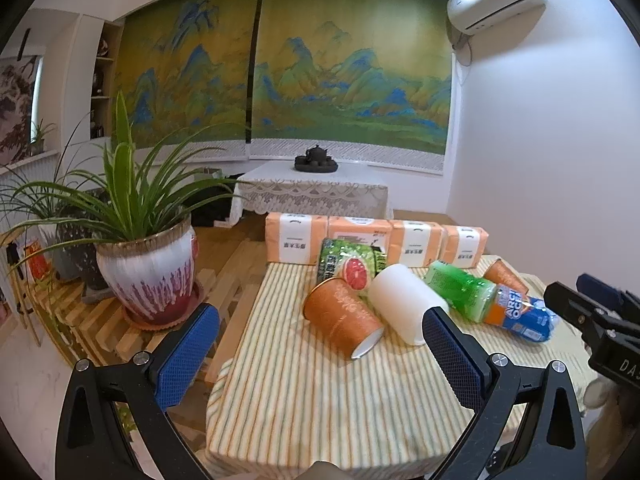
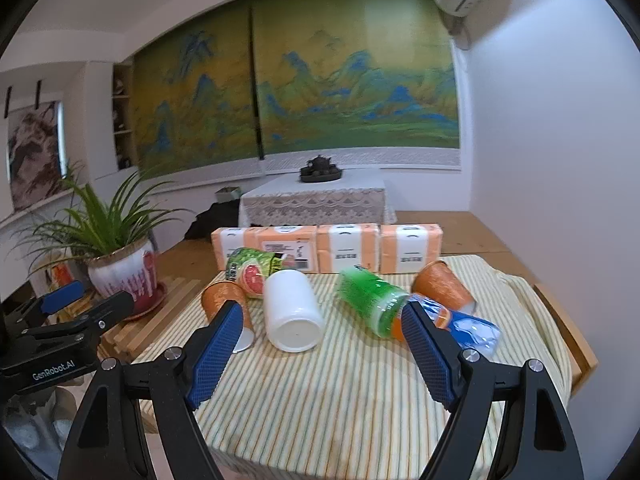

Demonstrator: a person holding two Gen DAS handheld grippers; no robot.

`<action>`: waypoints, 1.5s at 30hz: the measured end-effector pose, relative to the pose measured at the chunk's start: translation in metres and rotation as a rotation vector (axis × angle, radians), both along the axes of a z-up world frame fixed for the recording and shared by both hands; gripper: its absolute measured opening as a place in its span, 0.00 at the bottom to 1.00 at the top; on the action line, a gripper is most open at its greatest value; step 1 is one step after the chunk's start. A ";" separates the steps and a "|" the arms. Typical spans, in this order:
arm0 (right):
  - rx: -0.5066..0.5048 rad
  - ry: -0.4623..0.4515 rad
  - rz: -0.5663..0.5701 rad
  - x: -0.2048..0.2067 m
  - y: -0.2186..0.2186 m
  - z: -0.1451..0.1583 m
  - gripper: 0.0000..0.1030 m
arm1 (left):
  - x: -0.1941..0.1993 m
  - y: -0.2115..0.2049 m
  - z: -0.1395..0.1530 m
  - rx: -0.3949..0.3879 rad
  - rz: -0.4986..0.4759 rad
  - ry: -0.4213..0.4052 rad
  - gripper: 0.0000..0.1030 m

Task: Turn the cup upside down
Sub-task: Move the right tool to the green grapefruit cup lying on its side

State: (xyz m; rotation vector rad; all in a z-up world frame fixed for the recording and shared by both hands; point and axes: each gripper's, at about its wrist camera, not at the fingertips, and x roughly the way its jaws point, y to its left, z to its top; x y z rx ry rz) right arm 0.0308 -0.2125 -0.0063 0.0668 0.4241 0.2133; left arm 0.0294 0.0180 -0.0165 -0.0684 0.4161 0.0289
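A white cup [image 1: 404, 304] lies on its side on the striped cloth [image 1: 320, 392], base toward me; it also shows in the right wrist view [image 2: 292, 312]. An orange paper cup [image 1: 342, 316] lies on its side to its left, seen too in the right wrist view [image 2: 222, 298]. A second orange cup [image 1: 504, 274] lies at the back right, also in the right wrist view [image 2: 442, 284]. My left gripper [image 1: 320, 344] is open and empty, in front of the cups. My right gripper [image 2: 320, 344] is open and empty, short of the white cup.
A green bottle [image 2: 368, 300] and a blue-orange packet [image 2: 468, 324] lie right of the white cup. A green snack bag [image 1: 352, 264] and a row of orange tissue packs [image 1: 376, 240] stand behind. A potted plant [image 1: 148, 272] stands left of the table.
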 end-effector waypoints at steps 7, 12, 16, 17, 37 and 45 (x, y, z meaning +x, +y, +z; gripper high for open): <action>-0.077 -0.013 0.136 0.035 0.022 0.006 0.83 | 0.011 0.019 -0.009 -0.011 0.029 0.029 1.00; -0.128 0.020 0.249 0.080 0.036 0.015 0.83 | 0.015 0.035 -0.014 -0.011 0.046 0.041 1.00; -0.233 0.072 0.442 0.118 0.060 0.014 0.83 | 0.018 0.050 -0.018 -0.025 0.048 0.056 1.00; -0.250 0.093 0.489 0.126 0.066 0.013 0.83 | 0.019 0.055 -0.019 -0.031 0.054 0.057 1.00; -0.569 0.424 0.785 0.265 0.159 -0.040 0.83 | 0.055 0.103 -0.044 -0.155 0.045 0.112 1.00; -0.590 0.493 0.854 0.286 0.177 -0.058 0.83 | 0.066 0.113 -0.048 -0.161 0.058 0.108 1.00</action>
